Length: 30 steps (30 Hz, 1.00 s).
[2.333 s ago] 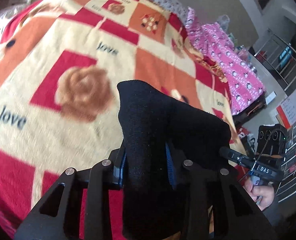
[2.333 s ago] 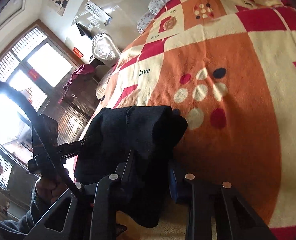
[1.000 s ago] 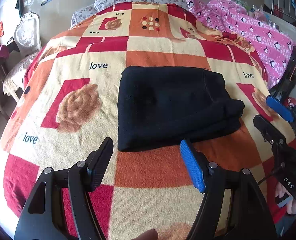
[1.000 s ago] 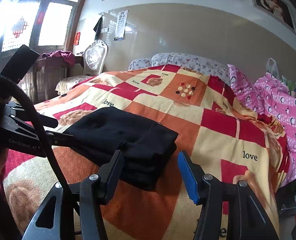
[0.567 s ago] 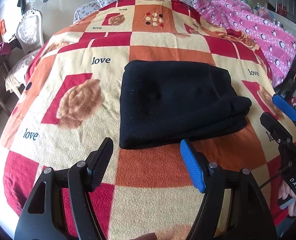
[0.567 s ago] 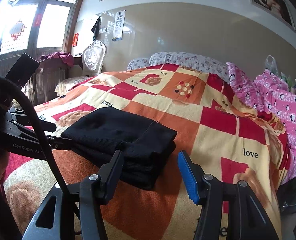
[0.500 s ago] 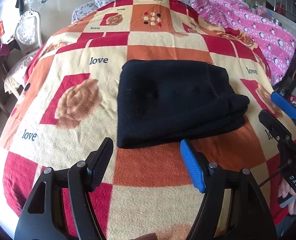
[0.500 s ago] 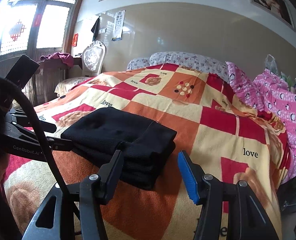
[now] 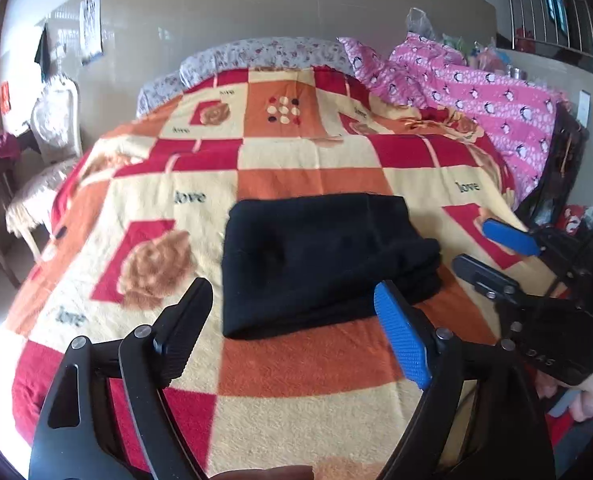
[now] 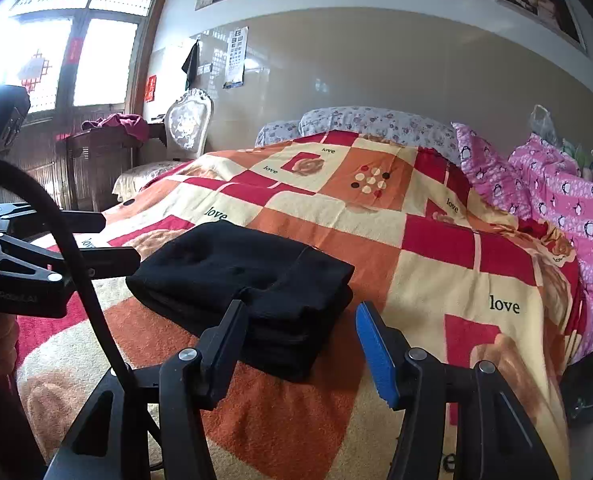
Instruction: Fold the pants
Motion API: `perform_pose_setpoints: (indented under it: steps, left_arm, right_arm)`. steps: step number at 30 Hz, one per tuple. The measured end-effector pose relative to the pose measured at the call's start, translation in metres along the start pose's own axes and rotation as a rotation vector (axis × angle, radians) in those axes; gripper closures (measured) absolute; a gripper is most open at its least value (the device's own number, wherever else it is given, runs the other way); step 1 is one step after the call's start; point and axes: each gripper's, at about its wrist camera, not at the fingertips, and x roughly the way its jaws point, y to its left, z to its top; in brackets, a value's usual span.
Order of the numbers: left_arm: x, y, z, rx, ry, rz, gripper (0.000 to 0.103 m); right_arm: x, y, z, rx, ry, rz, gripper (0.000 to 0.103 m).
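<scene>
Lettering first: "love" [image 9: 190,197] is printed in dark script on several cream squares of the blanket [image 9: 316,364], and I read it again in the right wrist view near the bed's right edge [image 10: 504,305]. On the body of my right tongs, seen from the left wrist view, I make out "DAS" [image 9: 540,357]. On my left tongs, seen from the right wrist view, there is pale lettering too blurred for me to read. Wall posters and a chart hang behind the bed; their text is too small to tell.

Pants [image 9: 320,264]: black, folded into a thick rectangular stack, lying on the blanket near the middle of the bed, on orange and cream squares. Neither pair of tongs touches them.

Left tongs [image 9: 296,320]: jaws spread wide and have just been opening further, nothing between them; they hover short of the stack's near edge.

Right tongs [image 10: 302,340]: jaws parted, empty, held just before the stack's folded corner.

Pink quilt [image 9: 496,104] with a penguin print is heaped along the bed's right side. Floral pillows [image 10: 360,124] sit at the head. White ornate chair [image 10: 186,124] stands left of the bed.
</scene>
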Motion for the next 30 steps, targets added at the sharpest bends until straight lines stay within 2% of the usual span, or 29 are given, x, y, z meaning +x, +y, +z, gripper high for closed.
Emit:
perform_pose_setpoints:
  steps: [2, 5, 8, 11, 12, 15, 20, 26, 30]
  left_arm:
    - [0.004, 0.007, -0.003, -0.057, 0.031, -0.054, 0.019]
    - [0.012, 0.005, -0.008, -0.058, 0.118, -0.090, 0.019]
    - [0.018, -0.005, -0.015, -0.028, 0.183, -0.089, 0.019]
    - [0.030, -0.016, -0.024, 0.002, 0.262, -0.034, 0.019]
    - [0.032, -0.017, -0.027, -0.002, 0.274, -0.045, 0.019]
    - [0.032, -0.018, -0.032, -0.017, 0.284, -0.074, 0.019]
    - [0.031, -0.020, -0.027, 0.001, 0.277, -0.057, 0.019]
    - [0.046, -0.009, -0.025, -0.038, 0.308, -0.034, 0.019]
    - [0.051, -0.009, -0.028, -0.046, 0.321, -0.050, 0.019]
  right_arm:
    - [0.003, -0.001, 0.000, 0.007, 0.015, 0.008, 0.049]
    - [0.006, -0.002, 0.000, 0.019, 0.027, 0.013, 0.049]
    - [0.005, -0.001, -0.001, 0.013, 0.024, 0.003, 0.049]
    - [0.007, 0.001, -0.001, 0.004, 0.033, -0.002, 0.049]
    - [0.008, 0.001, -0.001, 0.004, 0.034, -0.004, 0.049]
    - [0.007, 0.000, -0.001, 0.008, 0.030, -0.004, 0.049]
    - [0.006, -0.001, 0.000, 0.017, 0.019, -0.002, 0.049]
    - [0.003, 0.001, 0.000, 0.010, 0.003, -0.008, 0.048]
    - [0.002, 0.002, -0.001, 0.011, 0.000, -0.007, 0.048]
